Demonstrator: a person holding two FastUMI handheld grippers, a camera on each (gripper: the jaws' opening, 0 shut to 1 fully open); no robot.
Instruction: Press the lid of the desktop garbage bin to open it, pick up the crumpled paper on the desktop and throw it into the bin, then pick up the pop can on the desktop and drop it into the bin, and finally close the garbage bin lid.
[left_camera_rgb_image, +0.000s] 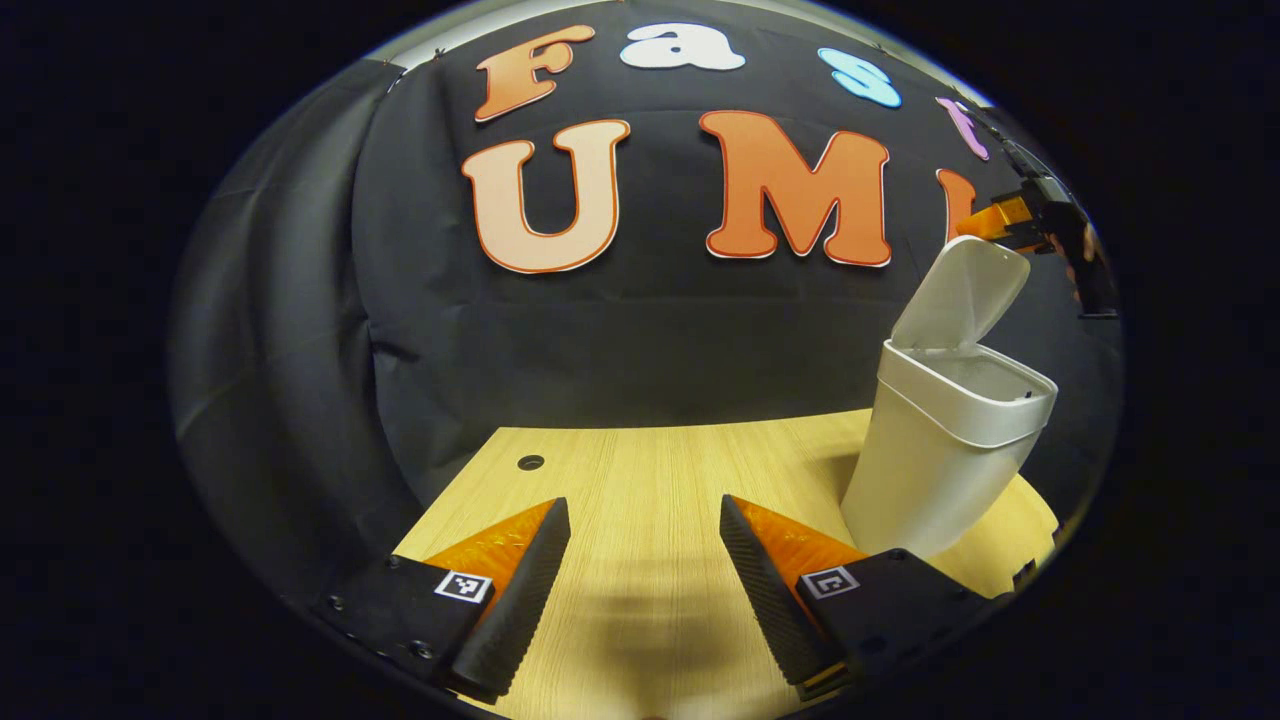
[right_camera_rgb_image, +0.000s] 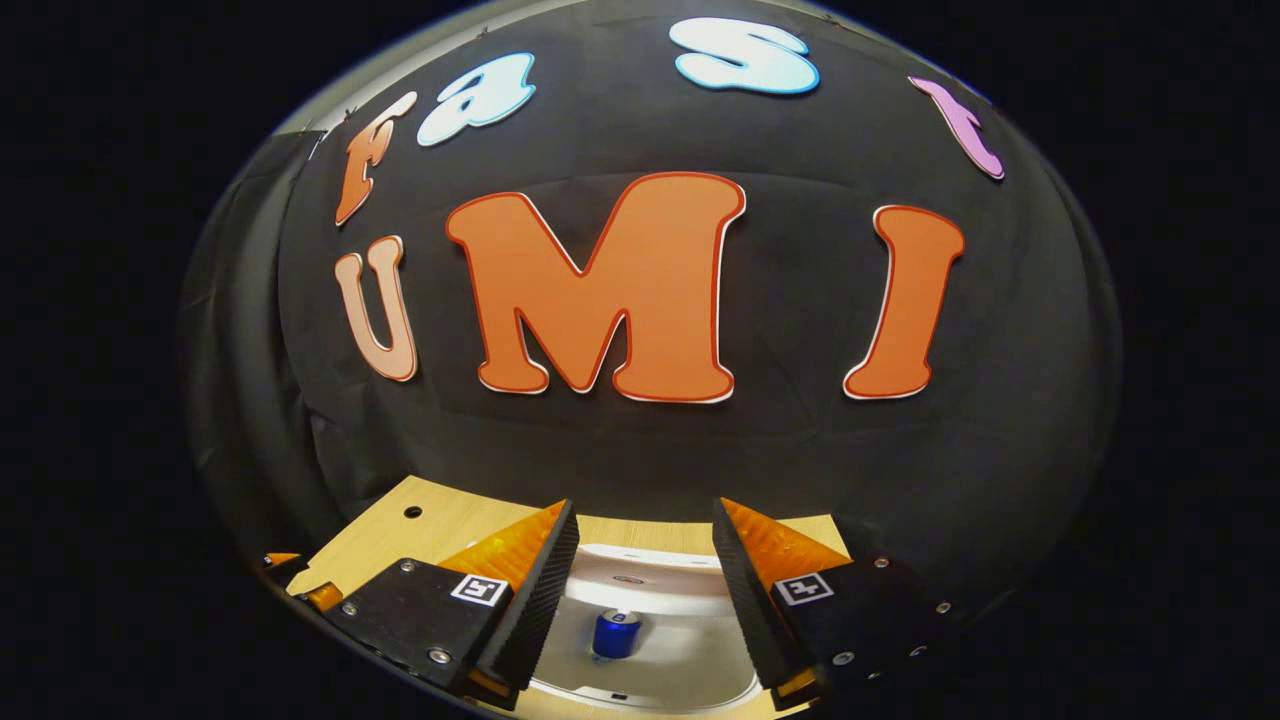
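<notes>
Wooden table (left_camera_rgb_image: 640, 480) | pop can (right_camera_rgb_image: 616, 633) in bin (right_camera_rgb_image: 690, 650) below empty, spread right gripper (right_camera_rgb_image: 640, 590) | left gripper (left_camera_rgb_image: 645, 590) spread, empty

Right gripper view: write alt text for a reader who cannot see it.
A blue pop can lies inside the open white garbage bin, seen from above between the fingers of the open right tool. Past the bin are a strip of wooden desktop and the booth's black cloth wall.
</notes>
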